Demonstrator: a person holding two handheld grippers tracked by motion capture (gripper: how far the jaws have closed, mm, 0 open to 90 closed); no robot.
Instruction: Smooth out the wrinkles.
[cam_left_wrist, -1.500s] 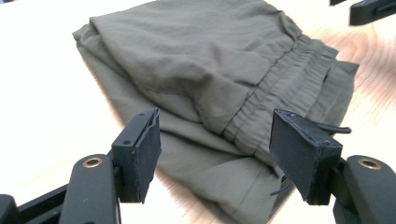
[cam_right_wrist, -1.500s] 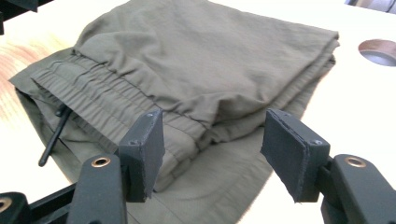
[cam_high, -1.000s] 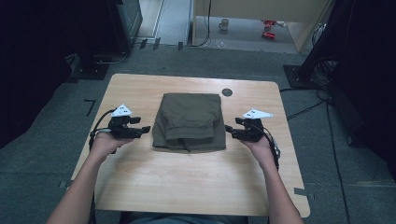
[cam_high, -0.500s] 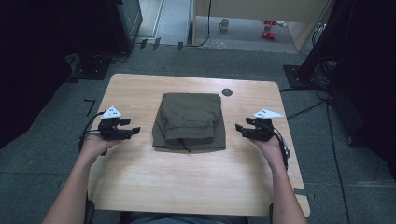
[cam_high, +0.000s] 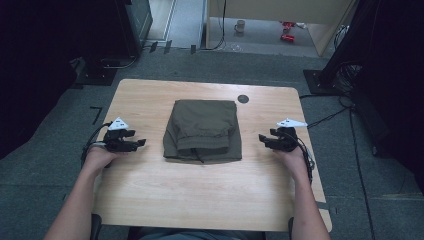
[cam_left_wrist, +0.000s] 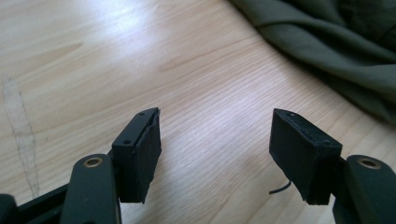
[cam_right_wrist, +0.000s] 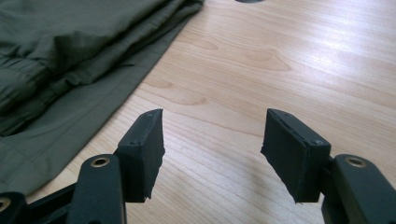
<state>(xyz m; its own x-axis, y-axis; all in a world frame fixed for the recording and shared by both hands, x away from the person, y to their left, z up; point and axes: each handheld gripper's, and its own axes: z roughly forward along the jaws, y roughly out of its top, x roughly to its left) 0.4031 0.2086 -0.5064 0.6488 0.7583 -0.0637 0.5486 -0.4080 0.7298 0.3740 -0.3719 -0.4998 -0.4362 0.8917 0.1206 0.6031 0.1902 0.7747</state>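
The left tool (cam_high: 141, 142) rests at the desk's (cam_high: 200, 190) left edge, jaws apart with nothing between them. A folded olive garment (cam_high: 204, 130) lies mid-desk, well apart from both. The right tool (cam_high: 262, 139) sits right, jaws likewise apart, empty

No legible text, labels or numbers, seemingly

matt olive cloth garment (cam_high: 203, 129) on smooth, faintly glossy pale wood table (cam_high: 200, 185)
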